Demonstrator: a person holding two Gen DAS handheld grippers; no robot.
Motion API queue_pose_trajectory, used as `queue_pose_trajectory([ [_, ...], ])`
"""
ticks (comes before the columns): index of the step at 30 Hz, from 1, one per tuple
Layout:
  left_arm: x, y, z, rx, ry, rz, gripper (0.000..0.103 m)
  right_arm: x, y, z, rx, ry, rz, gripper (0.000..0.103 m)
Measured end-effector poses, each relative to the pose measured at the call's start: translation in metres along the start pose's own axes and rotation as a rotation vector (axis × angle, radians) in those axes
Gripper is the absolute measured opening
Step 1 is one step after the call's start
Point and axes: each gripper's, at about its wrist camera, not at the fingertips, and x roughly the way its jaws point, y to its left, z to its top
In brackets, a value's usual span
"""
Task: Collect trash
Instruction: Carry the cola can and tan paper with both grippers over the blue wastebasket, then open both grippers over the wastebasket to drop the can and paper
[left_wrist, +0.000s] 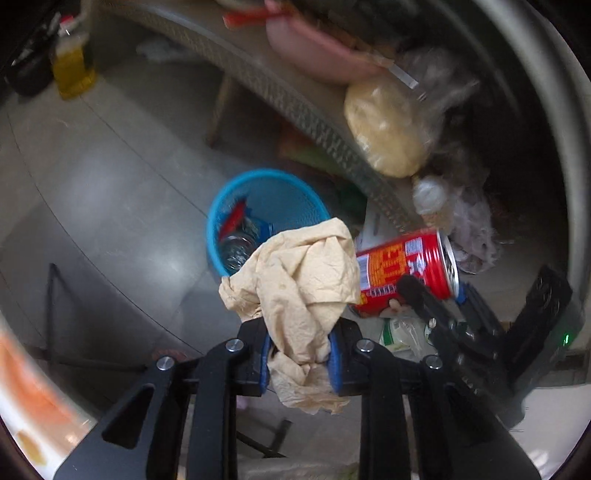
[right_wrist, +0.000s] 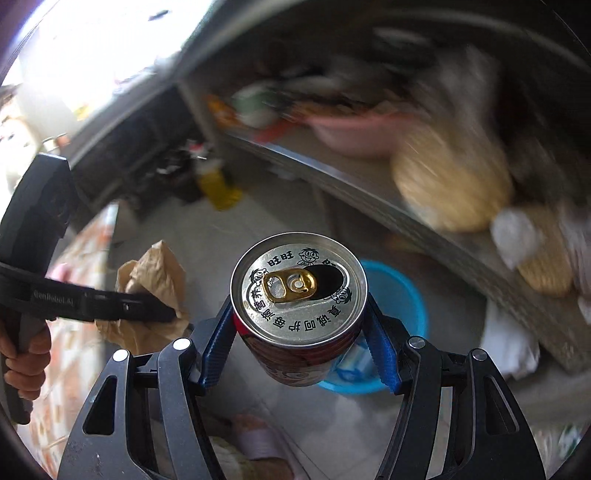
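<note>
You are carrying two pieces of trash at once, both angled down toward the blue mesh wastebasket (left_wrist: 258, 218) on the tiled floor.

Left tongs (left_wrist: 300, 360): clenched on a crumpled beige paper napkin (left_wrist: 299, 280). The blue pads (left_wrist: 335, 363) are pinching the wad low down, so most of it is billowing out ahead of the tips and a loose tail is hanging behind them. A low pinch like this is likely keeping soft paper from slipping out during the carry.

Right tongs (right_wrist: 299, 332): grasping a red drink can (right_wrist: 299, 295) across its body, jaws standing wide to span it. The opened top, with its gold pull tab, is facing back at the wrist camera, so the can is lying along the fingers, not across them. Seen from the left wrist, it is tilting just right of the napkin, nearly touching it.

Basket position: just ahead of and below the left tips, partly hidden behind the napkin; directly beyond and under the can from the right wrist. It is already holding a clear bottle (left_wrist: 238, 251) and some red and blue wrappers.

A low shelf (left_wrist: 303, 110) with a bagged yellowish lump (left_wrist: 388, 129) is running beyond both tongs, to the right.

Judgement: both loads are nearing the rim, not yet over the opening. Crowding the two tools together risks the napkin snagging the can on release.
</note>
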Motion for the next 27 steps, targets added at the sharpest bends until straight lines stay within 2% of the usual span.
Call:
queue_pose_trajectory([
  [6, 0.083, -0.003, 0.036, -0.083, 0.117, 0.004, 0.023, 0.05, -0.041, -0.017, 0.094, 0.1, -0.042, 0.062],
  [9, 0.119, 0.002, 0.045, -0.126, 0.158, 0.01, 0.027, 0.077, -0.055, -0.023, 0.133, 0.145, -0.054, 0.062],
  [10, 0.129, 0.003, 0.047, -0.137, 0.171, 0.017, 0.03, 0.088, -0.06, -0.024, 0.15, 0.165, -0.053, 0.062],
  [12, 0.149, 0.008, 0.052, -0.167, 0.194, 0.028, 0.044, 0.102, -0.067, -0.028, 0.174, 0.191, -0.053, 0.062],
  [14, 0.158, 0.012, 0.057, -0.196, 0.201, 0.037, 0.064, 0.121, -0.074, -0.029, 0.194, 0.221, -0.058, 0.062],
  [17, 0.16, 0.021, 0.062, -0.251, 0.188, 0.025, 0.074, 0.141, -0.084, -0.034, 0.235, 0.267, -0.067, 0.062],
  [19, 0.154, 0.023, 0.063, -0.252, 0.178, 0.009, 0.076, 0.149, -0.089, -0.037, 0.255, 0.286, -0.077, 0.062],
  [23, 0.131, 0.021, 0.063, -0.233, 0.147, 0.013, 0.077, 0.168, -0.094, -0.041, 0.259, 0.33, -0.089, 0.062],
  [27, 0.083, 0.007, 0.059, -0.16, 0.089, 0.007, 0.077, 0.189, -0.09, -0.04, 0.23, 0.372, -0.092, 0.062],
])
